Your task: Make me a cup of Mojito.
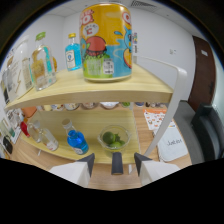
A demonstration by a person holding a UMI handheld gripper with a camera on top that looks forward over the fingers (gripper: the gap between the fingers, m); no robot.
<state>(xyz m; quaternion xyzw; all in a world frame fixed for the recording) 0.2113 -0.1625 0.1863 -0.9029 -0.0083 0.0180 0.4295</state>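
- The gripper (116, 161) has its two fingers spread apart and it holds nothing; the space between them is free except for a dark central part of the tool.
- The relation that matters most: a clear glass bowl (114, 137) with green lime pieces sits on the lower shelf (95, 150), just ahead of the fingers and almost centred between them, a little above their tips in the view. I judge a straight forward approach is enough to reach it.
- The bowl is round, so it has no long axis; its rim is smooth and transparent and probably slippery for the pads.
- Just beside the bowl, on the side of the left finger, stands a small bottle with blue liquid (76, 139). It is tilted in the wide-angle view and close enough that the left finger could touch it.
- Further on that side are more clear glass bottles (44, 136), near each other.
- On the upper shelf (100, 89), well above the fingers, stands a big yellow can (106, 42) with a cartoon print, upright, near the front edge. It looks like thin printed metal, cylindrical.
- Beside the can stands another blue bottle (73, 54) and a glass jar (42, 67).
- Both shelves are light wood, flat and matt, with white supports.
- I cannot tell which ingredient is meant first; the lime bowl lies nearest.
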